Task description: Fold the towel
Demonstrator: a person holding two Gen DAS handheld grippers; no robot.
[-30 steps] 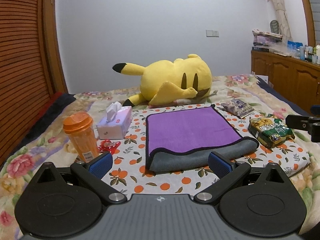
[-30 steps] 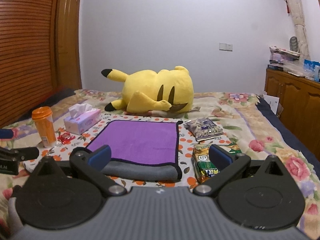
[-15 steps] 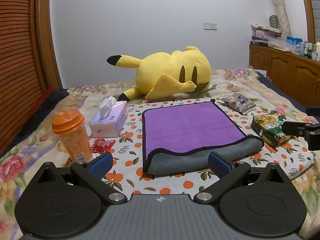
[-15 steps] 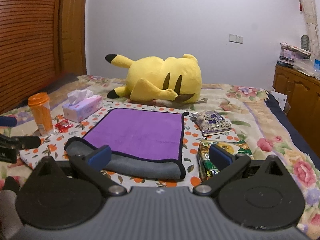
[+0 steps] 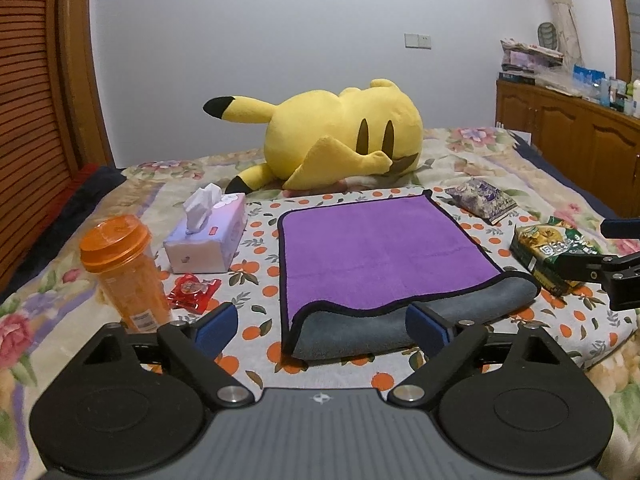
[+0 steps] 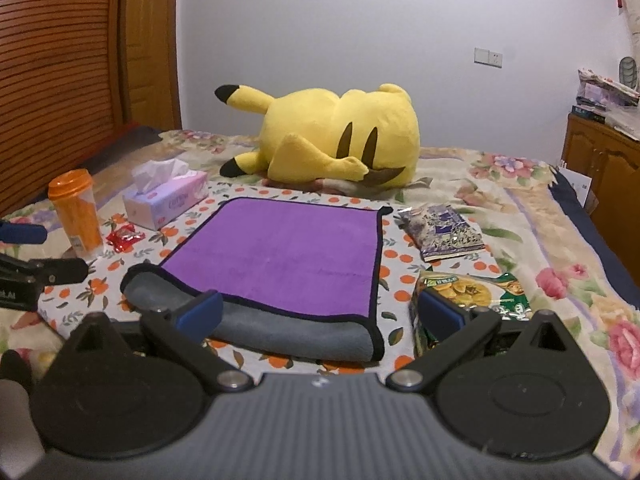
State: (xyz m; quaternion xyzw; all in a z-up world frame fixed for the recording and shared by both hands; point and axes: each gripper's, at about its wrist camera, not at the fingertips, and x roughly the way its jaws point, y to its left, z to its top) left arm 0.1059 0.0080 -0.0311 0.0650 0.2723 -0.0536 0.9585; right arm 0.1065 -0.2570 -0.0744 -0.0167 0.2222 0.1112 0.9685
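A purple towel (image 5: 380, 252) with a grey underside lies folded on the orange-print cloth (image 5: 256, 240), its grey fold edge nearest me; it also shows in the right wrist view (image 6: 288, 252). My left gripper (image 5: 322, 328) is open and empty, just short of the towel's near left corner. My right gripper (image 6: 320, 314) is open and empty, its fingers either side of the towel's near right corner. The right gripper shows at the right edge of the left wrist view (image 5: 600, 264).
An orange cup (image 5: 124, 272), a tissue box (image 5: 208, 236) and a red wrapper (image 5: 194, 288) lie left of the towel. Two snack bags (image 6: 442, 232) (image 6: 476, 292) lie to its right. A yellow plush (image 5: 340, 140) lies behind it. A wooden cabinet (image 5: 568, 128) stands far right.
Both grippers have moved closer to the towel's near edge, the view drawing in. The towel has not moved. Both grippers stay open.
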